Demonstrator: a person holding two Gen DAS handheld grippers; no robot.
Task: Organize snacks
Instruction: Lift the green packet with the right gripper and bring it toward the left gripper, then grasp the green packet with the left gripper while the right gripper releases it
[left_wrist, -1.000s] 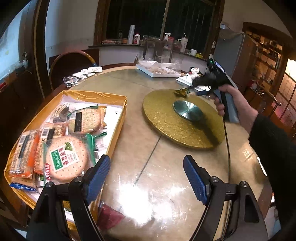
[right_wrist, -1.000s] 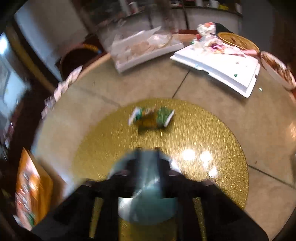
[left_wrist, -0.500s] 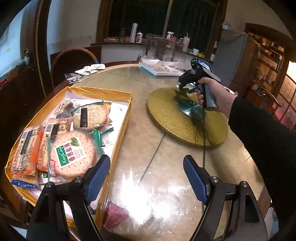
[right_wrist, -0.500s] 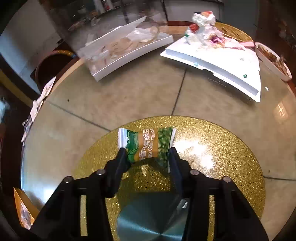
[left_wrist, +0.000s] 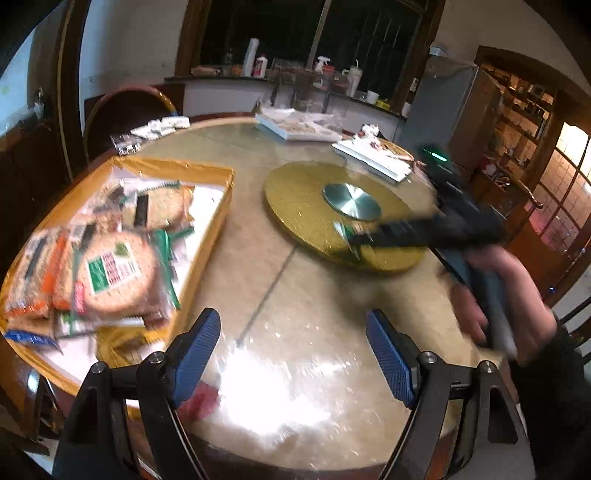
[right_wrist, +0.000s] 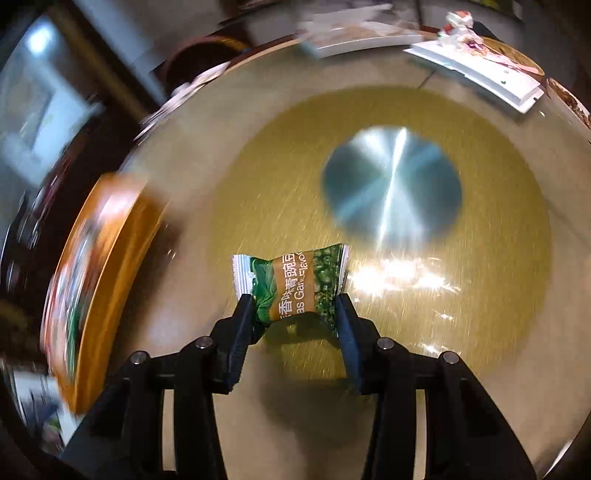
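My right gripper (right_wrist: 295, 308) is shut on a small green and brown snack packet (right_wrist: 291, 282) and holds it above the near left part of the gold turntable (right_wrist: 498, 295). In the left wrist view the right gripper (left_wrist: 351, 238) is blurred, over the turntable's near edge (left_wrist: 303, 221), with the packet (left_wrist: 341, 230) at its tip. An orange tray (left_wrist: 218, 221) at the left holds several wrapped biscuits and snack packs (left_wrist: 114, 273); it also shows in the right wrist view (right_wrist: 107, 258). My left gripper (left_wrist: 291, 343) is open and empty above the table's near edge.
The round glass-topped table (left_wrist: 295, 317) carries white trays (left_wrist: 295, 129) and a white box (left_wrist: 373, 158) at the far side. A silver disc (left_wrist: 351, 201) sits at the turntable's centre. A chair (left_wrist: 122, 114) stands far left. A red wrapper (left_wrist: 199, 398) lies by my left finger.
My right gripper has closed on the packet, lifted it off the turntable and swung it toward me and to the left, toward the tray. The left gripper has stayed open and shifted a little.
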